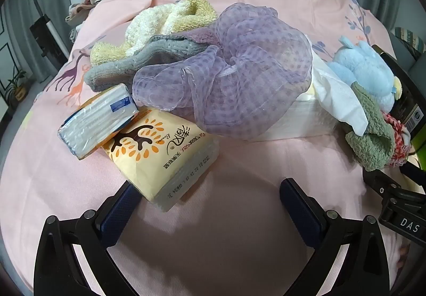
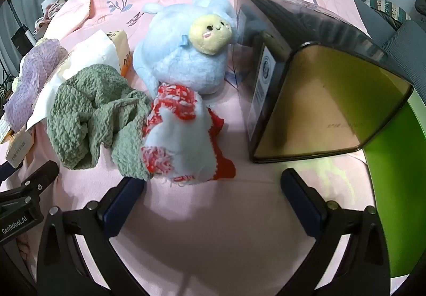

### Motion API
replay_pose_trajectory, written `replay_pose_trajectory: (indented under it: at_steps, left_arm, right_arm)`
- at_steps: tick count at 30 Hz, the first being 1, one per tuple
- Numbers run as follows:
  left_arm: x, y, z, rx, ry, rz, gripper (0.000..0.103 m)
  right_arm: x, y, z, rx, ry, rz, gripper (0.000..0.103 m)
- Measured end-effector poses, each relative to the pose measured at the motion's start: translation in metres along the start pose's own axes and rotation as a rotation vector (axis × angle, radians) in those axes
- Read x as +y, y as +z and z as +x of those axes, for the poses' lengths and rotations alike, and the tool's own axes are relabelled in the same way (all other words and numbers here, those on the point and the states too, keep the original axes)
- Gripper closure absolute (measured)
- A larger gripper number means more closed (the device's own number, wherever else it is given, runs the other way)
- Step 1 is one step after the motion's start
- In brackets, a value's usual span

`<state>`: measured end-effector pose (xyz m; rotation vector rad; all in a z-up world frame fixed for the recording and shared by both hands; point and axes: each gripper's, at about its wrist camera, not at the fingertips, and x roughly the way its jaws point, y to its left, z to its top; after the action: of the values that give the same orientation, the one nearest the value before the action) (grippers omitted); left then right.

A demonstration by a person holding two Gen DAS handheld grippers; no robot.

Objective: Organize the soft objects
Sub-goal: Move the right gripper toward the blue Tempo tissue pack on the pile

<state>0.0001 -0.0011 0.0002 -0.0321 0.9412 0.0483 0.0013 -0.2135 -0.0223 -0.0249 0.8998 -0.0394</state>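
My left gripper [image 1: 210, 192] is open over the pink sheet, its left finger just beside the yellow tissue pack [image 1: 162, 155]. A smaller blue-and-white tissue pack [image 1: 98, 120] leans on it. Behind lie a purple mesh scarf [image 1: 229, 75], a grey towel [image 1: 125, 64] and a cream-yellow towel [image 1: 170, 19]. My right gripper [image 2: 213, 192] is open too, with nothing between its fingers. Just ahead of it sit a red-and-white knitted piece [image 2: 181, 141], a green knitted cloth [image 2: 95, 112] and a light blue plush toy [image 2: 186, 56].
A dark see-through bin [image 2: 314, 77] lies on its side to the right, mouth toward me, with a green edge [image 2: 394, 168] beyond it. A white tissue box [image 1: 300, 120] with a sheet sticking out sits under the scarf. Curtains and clutter ring the bed [image 1: 239, 216].
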Motion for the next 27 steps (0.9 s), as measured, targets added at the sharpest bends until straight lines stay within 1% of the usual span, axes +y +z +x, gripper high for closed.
replay_pose_trajectory:
  at_steps: [3,6,8,9,12,13,16,18,20,22,24,25,26,27]
  left_arm:
    - [-0.002,0.001,0.0,0.011,-0.009,0.003,0.0]
    - [0.001,0.002,-0.003,0.027,-0.037,0.011,0.0]
    - [0.004,0.0,-0.011,0.031,-0.066,-0.012,0.0]
    - [0.014,-0.002,-0.018,0.036,-0.085,-0.034,0.0]
    - [0.029,-0.004,-0.046,-0.001,-0.159,-0.109,0.0]
    - [0.034,-0.004,-0.056,-0.017,-0.168,-0.128,0.0]
    - [0.058,-0.003,-0.081,-0.05,-0.159,-0.178,0.0]
    - [0.074,-0.005,-0.09,-0.065,-0.166,-0.213,0.0]
    - [0.094,-0.006,-0.095,-0.064,-0.18,-0.253,0.0]
    - [0.108,-0.007,-0.098,-0.065,-0.195,-0.283,0.005]
    - [0.119,-0.011,-0.101,-0.067,-0.196,-0.296,0.011]
    - [0.119,-0.012,-0.101,-0.064,-0.191,-0.296,0.012]
    - [0.121,-0.013,-0.101,-0.062,-0.186,-0.301,0.017]
    - [0.122,-0.013,-0.101,-0.057,-0.185,-0.303,0.022]
  right_arm:
    - [0.001,0.001,0.001,0.004,-0.007,0.006,0.001]
    - [0.0,0.003,0.002,0.012,-0.013,0.022,0.001]
    - [-0.002,0.0,-0.003,0.014,-0.008,0.035,0.001]
    - [-0.001,0.006,-0.003,0.018,-0.002,0.035,0.002]
    - [-0.005,-0.001,-0.018,0.009,0.036,0.049,0.005]
    - [-0.007,-0.001,-0.026,-0.003,0.046,0.055,0.005]
    - [-0.01,0.007,-0.051,-0.034,0.064,0.056,0.005]
    - [-0.007,0.013,-0.065,-0.055,0.091,0.037,0.006]
    - [0.003,0.017,-0.083,-0.09,0.123,0.011,0.008]
    - [0.016,0.025,-0.096,-0.113,0.167,-0.005,0.01]
    - [0.035,0.028,-0.105,-0.119,0.235,-0.02,0.012]
    - [0.046,0.032,-0.106,-0.113,0.291,-0.027,0.012]
    - [0.059,0.037,-0.106,-0.096,0.343,-0.035,0.014]
    - [0.07,0.044,-0.104,-0.073,0.379,-0.041,0.019]
